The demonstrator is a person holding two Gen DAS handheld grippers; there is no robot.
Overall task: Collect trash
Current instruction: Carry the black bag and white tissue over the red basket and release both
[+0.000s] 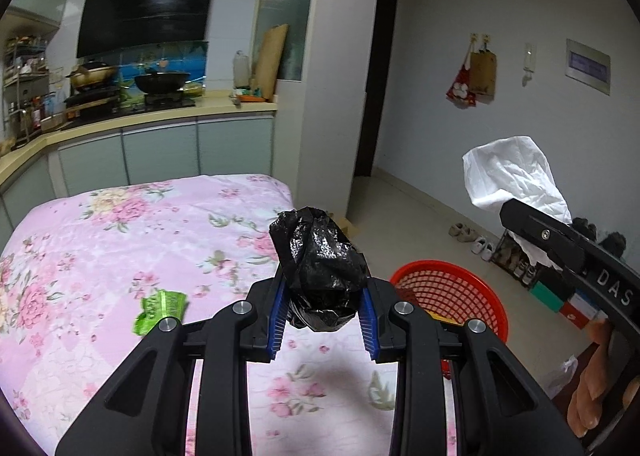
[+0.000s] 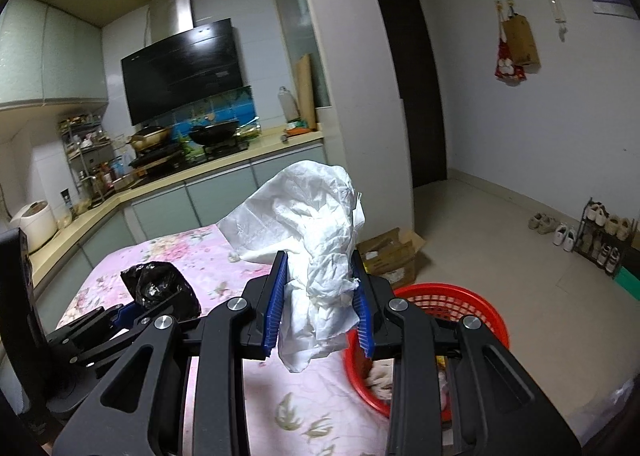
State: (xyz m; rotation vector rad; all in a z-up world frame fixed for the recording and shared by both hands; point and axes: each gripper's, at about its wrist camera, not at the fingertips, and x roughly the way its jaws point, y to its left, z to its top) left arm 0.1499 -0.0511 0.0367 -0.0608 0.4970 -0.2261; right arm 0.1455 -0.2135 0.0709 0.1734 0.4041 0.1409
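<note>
My left gripper (image 1: 326, 320) clamped on black bag (image 1: 320, 276) above the floral table (image 1: 100, 240), my right gripper (image 2: 320, 316) pinching white tissue (image 2: 316, 240), red basket (image 2: 472, 304) beside table edge, green wrapper (image 1: 160, 310) lying on the cloth.

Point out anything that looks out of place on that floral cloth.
A crumpled green wrapper lies loose on the pink floral cloth, not in the red basket. Nothing else on it stands out.
</note>
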